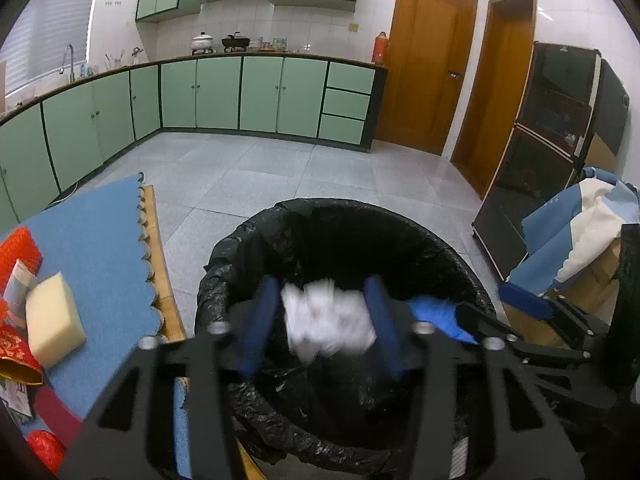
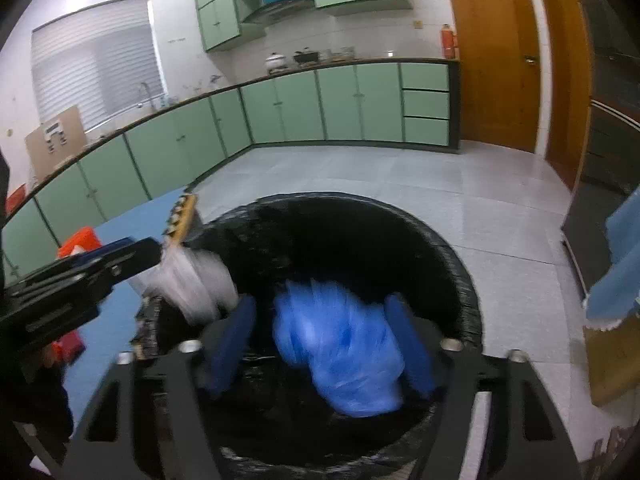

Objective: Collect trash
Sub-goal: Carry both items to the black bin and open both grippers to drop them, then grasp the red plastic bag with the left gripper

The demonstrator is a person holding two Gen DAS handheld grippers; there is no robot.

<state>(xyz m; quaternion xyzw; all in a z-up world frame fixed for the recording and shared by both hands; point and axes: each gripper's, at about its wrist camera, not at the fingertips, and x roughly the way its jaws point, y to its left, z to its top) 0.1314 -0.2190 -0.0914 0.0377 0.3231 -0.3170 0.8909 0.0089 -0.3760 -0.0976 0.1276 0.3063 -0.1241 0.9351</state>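
A black-lined trash bin [image 1: 224,264] stands on the floor; it also shows in the right wrist view [image 2: 460,264]. My left gripper [image 1: 322,288] is open above the bin, with blurred white crumpled plastic [image 1: 328,320] loose between its blue fingers [image 1: 260,320]. My right gripper [image 2: 320,308] is open above the bin, with a blurred blue plastic bag [image 2: 344,348] loose between its fingers [image 2: 412,348]. The blue bag [image 1: 436,312] and right gripper [image 1: 500,320] show at the right in the left wrist view. The white plastic [image 2: 200,284] shows at the left in the right wrist view.
A table with a blue mat [image 1: 96,248] stands left of the bin, bearing a yellow sponge [image 1: 52,316] and red packets [image 1: 20,248]. A dark cabinet [image 1: 552,128] and a cloth-covered box [image 1: 580,232] stand at the right. Green kitchen cabinets [image 1: 240,96] line the far walls.
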